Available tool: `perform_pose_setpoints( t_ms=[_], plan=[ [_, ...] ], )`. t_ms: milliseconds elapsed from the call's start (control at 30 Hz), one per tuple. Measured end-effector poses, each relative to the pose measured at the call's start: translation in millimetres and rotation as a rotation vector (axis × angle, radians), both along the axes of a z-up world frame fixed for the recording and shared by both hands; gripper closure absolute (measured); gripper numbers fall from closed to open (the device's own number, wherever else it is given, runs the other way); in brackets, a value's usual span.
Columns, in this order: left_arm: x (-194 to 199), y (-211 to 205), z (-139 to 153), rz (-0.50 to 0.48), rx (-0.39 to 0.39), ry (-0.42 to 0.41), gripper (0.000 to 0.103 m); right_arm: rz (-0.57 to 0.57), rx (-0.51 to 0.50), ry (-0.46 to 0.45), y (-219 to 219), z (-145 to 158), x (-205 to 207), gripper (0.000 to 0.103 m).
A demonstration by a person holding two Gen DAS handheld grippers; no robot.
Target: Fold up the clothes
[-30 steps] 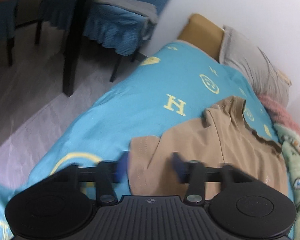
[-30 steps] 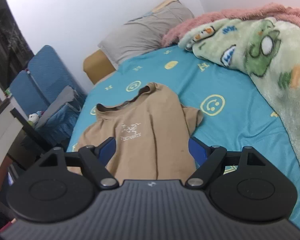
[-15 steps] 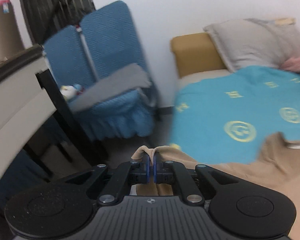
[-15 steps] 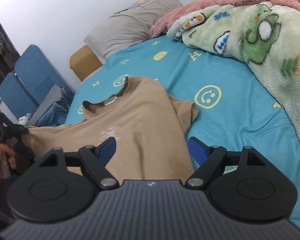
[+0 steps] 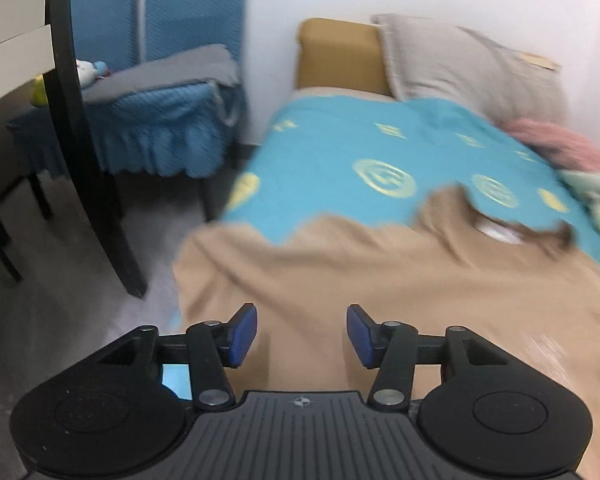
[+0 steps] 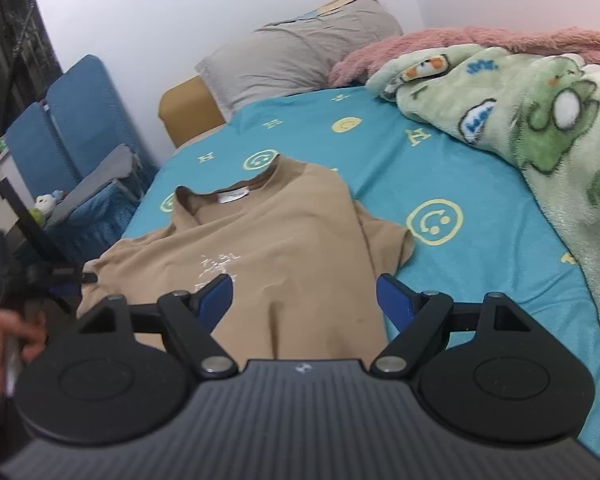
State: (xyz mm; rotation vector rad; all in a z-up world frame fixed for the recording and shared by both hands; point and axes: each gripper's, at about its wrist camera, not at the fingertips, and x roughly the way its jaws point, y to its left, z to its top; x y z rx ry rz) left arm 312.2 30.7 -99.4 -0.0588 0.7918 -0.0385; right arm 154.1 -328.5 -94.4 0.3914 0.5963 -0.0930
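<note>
The tan T-shirt point(image 6: 284, 248) lay spread front-up on the bed's turquoise sheet point(image 6: 452, 168), collar toward the grey pillow point(image 6: 296, 60), white chest print showing (too small to read). One short sleeve point(image 6: 388, 242) was flat on the sheet at the right; the opposite side reached the bed's left edge.

The left hand-held gripper point(image 5: 302, 334) hovered over the shirt's lower part, blue pads point(image 5: 244, 334) spread wide with nothing between them. This view was blurred by motion, so whether it touched the cloth could not be told. In the right wrist view that same gripper showed at the far left, with a hand point(image 6: 4, 344) on its grip.

The right hand-held gripper point(image 6: 306, 300) was also wide apart, its fingers straddling the hem end of the shirt, gripping nothing.

A green cartoon blanket point(image 6: 540, 128) and a pink fluffy one point(image 6: 460, 42) were heaped along the right side of the bed. Past the left edge stood a blue-covered chair point(image 5: 160, 120) and a dark table leg point(image 5: 88, 152) on the floor.
</note>
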Motion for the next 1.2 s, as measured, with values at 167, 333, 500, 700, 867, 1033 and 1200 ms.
perform_pose_setpoints(
  t_ms=[167,333,500,700,867,1033,1200],
  plan=[
    [-109.6,-1.8,19.3,-0.033,-0.046,0.011,0.046,0.017,-0.012,-0.025,3.2,7.0,-10.2,0.023],
    [-185.9,-12.3,32.7,-0.064,-0.049,-0.056,0.04,0.017,-0.003,-0.041,0.9,15.0,-26.2,0.023],
    [-226.3,-32.2,44.9,-0.128,-0.03,-0.151,0.022,0.01,0.01,-0.06,-1.9,24.7,-45.3,0.023],
    [-251.8,-48.8,48.0,-0.179,-0.018,-0.212,0.015,-0.017,0.07,-0.078,-14.8,31.5,-59.4,0.023],
    [-249.3,-46.9,42.7,-0.172,-0.024,-0.183,0.014,-0.11,0.299,-0.07,-63.3,18.0,-36.6,0.022],
    [-238.8,-42.4,30.1,-0.151,-0.036,-0.162,0.014,-0.202,0.527,-0.041,-112.1,-7.2,-8.3,0.025],
    [-220.4,-39.7,13.1,-0.122,-0.049,-0.134,0.014,-0.28,0.708,0.03,-142.7,-74.0,37.8,0.035]
  ],
)
